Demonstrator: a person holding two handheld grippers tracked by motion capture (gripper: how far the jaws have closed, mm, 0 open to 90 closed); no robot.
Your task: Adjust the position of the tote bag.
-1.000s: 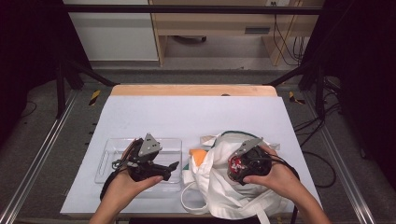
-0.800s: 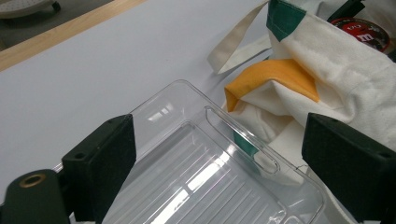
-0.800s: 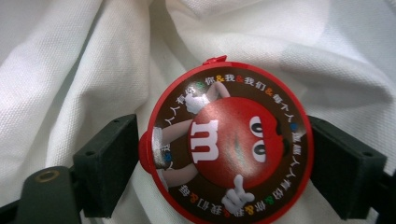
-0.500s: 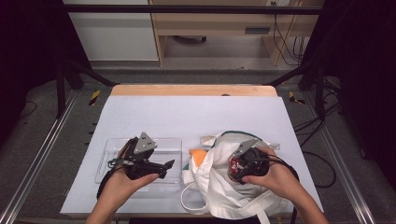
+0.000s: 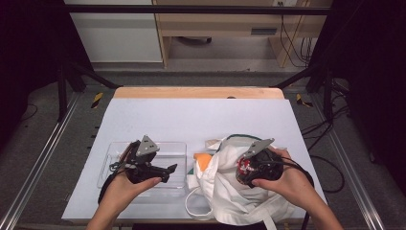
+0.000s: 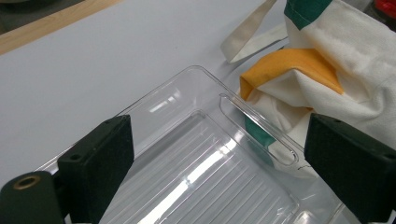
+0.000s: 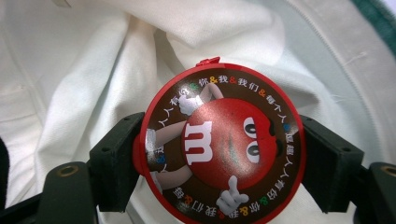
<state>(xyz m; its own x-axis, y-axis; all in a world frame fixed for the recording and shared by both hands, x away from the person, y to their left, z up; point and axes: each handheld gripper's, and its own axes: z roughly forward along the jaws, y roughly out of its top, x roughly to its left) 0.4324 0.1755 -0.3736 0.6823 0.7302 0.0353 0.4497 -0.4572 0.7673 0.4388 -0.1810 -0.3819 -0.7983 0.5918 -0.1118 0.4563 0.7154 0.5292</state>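
Two grippers: left gripper (image 5: 165,171) hovers wide open over clear tray (image 6: 196,154); right gripper (image 7: 224,154) clamps candy tin (image 7: 219,144) above white bag (image 5: 225,191).

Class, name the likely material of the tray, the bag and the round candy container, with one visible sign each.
Tray: clear glossy plastic, see-through, ribbed, with glints.
Bag: off-white woven cloth, creased, stitched.
Candy container: probably plastic, red rim; glossy printed lid.
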